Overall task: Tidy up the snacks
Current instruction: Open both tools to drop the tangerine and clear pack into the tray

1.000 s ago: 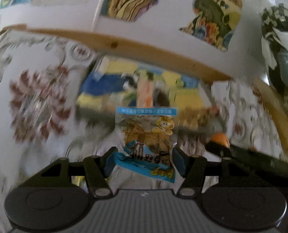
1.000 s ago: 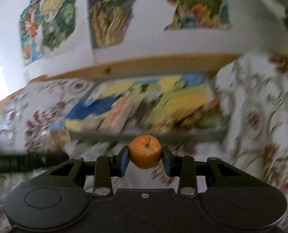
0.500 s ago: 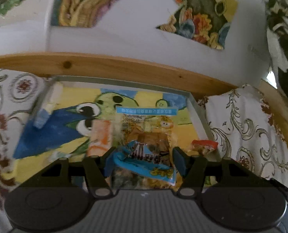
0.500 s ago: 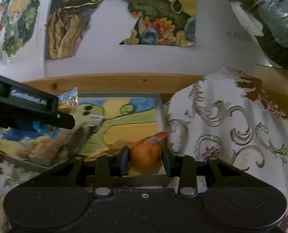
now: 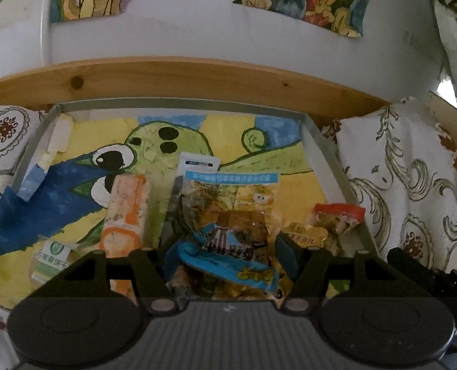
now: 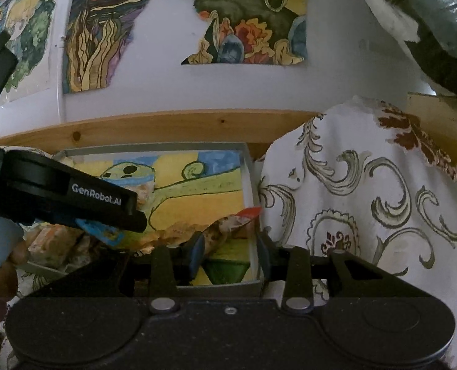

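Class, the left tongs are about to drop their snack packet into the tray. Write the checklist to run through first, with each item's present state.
1. Left tongs shut on the blue-and-yellow packet: ok.
2. Packet over the tray: ok.
3. Bare tray floor directly under the packet: cannot tell, hidden.
4. Right tongs open and empty: ok.
5. Both tongs apart, not touching: ok.

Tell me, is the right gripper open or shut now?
Open: the right gripper has a clear gap between its fingers, showing only the tray floor.
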A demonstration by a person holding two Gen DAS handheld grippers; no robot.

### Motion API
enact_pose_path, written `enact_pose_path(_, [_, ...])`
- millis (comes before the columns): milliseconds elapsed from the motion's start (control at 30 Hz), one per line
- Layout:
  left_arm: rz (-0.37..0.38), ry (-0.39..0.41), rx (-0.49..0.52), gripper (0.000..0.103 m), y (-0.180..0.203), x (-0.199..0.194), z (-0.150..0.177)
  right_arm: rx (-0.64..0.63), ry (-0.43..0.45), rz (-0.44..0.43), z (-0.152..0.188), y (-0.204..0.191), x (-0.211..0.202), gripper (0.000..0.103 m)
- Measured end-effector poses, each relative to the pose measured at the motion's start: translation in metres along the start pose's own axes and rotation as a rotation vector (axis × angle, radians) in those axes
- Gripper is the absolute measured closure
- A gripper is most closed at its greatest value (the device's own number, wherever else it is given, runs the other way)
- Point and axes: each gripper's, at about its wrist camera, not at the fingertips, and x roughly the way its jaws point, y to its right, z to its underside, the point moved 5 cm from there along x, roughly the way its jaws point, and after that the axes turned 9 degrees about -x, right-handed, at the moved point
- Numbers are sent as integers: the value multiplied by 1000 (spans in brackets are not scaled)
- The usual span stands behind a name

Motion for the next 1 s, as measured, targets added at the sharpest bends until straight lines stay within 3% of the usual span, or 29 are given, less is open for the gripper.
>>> enact_pose_path(100, [-3,-12,3,32,1,3,1,4,-2,3,1,0,0,61])
enact_pose_path(167, [-7,-12,3,31,1,3,1,7,-1,-2,1,-1,-1,54])
enact_pose_path(467, [-3,-22,-18,26,-3,3,3,11,11,8,1,0,-3,39])
enact_pose_path(1000, [15,59,-77,5,-9,-9,-2,27,36,30,0,1,-5,16])
